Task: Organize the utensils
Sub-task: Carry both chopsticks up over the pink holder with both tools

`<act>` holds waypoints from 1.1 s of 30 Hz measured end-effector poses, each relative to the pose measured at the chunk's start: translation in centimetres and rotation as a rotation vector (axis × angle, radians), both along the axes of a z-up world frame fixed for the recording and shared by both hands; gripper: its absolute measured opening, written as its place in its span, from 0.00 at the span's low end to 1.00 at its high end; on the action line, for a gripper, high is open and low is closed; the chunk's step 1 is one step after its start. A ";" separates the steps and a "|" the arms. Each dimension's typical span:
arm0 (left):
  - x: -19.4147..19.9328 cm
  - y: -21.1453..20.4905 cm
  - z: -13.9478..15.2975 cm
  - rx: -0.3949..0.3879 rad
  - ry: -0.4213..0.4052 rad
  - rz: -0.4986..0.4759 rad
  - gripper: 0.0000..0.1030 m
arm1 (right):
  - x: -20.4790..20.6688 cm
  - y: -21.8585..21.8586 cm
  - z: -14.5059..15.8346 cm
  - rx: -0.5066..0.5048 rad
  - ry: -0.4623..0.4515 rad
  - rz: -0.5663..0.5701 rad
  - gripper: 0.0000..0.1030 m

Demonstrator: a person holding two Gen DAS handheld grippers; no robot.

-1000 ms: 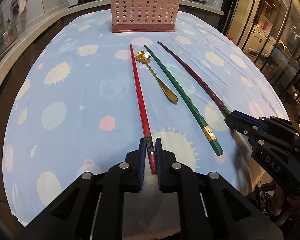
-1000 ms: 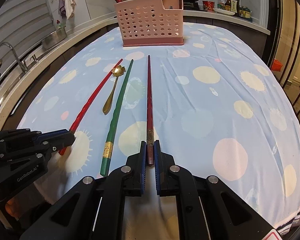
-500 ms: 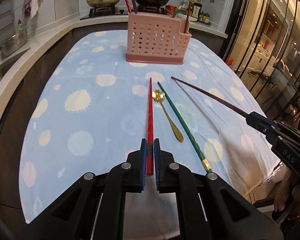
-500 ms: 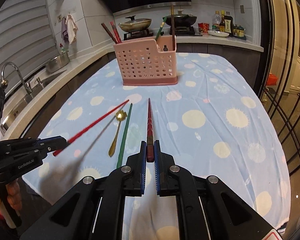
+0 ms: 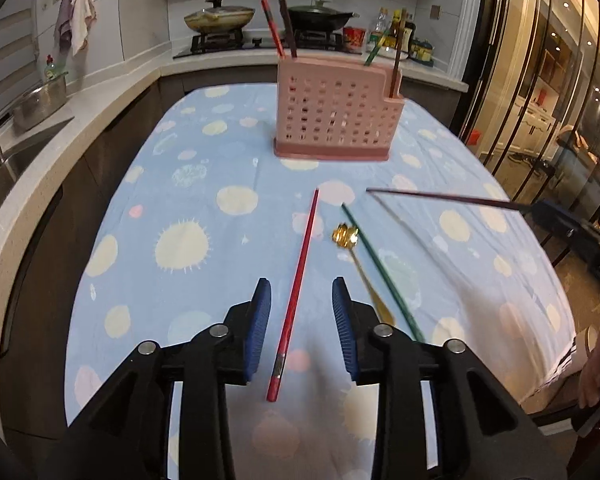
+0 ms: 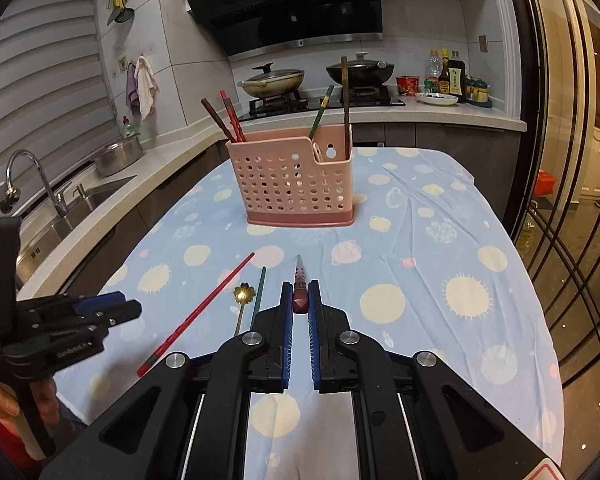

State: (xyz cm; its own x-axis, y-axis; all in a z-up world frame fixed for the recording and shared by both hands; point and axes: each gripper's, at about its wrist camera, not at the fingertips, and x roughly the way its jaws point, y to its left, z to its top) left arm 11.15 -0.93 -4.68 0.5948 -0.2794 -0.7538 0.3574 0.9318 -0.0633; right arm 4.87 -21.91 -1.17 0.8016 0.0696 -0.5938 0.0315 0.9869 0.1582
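My left gripper (image 5: 300, 300) is open above the table; a red chopstick (image 5: 296, 292) lies loose between and below its jaws. My right gripper (image 6: 300, 304) is shut on a dark red chopstick (image 6: 299, 280), held in the air and pointing at the pink utensil basket (image 6: 296, 184). In the left wrist view that chopstick (image 5: 440, 197) hangs over the table at the right. A green chopstick (image 5: 380, 268) and a gold spoon (image 5: 346, 236) lie on the cloth. The basket (image 5: 336, 116) holds several chopsticks.
The table has a blue spotted cloth (image 6: 440, 280). A counter with a sink (image 6: 80, 204) runs along the left. A stove with pans (image 6: 316, 76) and bottles (image 6: 448, 72) stands behind the basket. Glass doors are at the right.
My left gripper opened and let go of the red chopstick, which now lies loose below it. Both grippers rose. The right gripper lifted the dark red chopstick higher.
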 end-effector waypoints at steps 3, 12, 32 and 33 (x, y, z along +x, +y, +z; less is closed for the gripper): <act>-0.1 0.2 -3.4 0.020 0.086 -0.001 0.30 | -0.2 0.2 -0.9 0.014 0.024 0.004 0.06; -0.9 0.7 -5.9 0.027 0.131 0.012 0.16 | -0.5 0.6 -1.5 0.021 0.045 0.002 0.06; 0.6 0.5 7.8 -0.104 -0.109 -0.031 0.07 | 1.2 -0.4 5.1 -0.006 -0.089 0.006 0.06; 1.1 0.3 8.7 -0.105 -0.131 -0.033 0.07 | 1.6 -0.5 5.7 -0.010 -0.100 0.007 0.06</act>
State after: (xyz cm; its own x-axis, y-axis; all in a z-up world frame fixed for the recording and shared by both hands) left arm 12.23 -0.64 4.06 0.6755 -0.3735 -0.6358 0.3989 0.9103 -0.1109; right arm 6.44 -22.37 4.54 0.8565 0.0696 -0.5114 0.0094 0.9886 0.1503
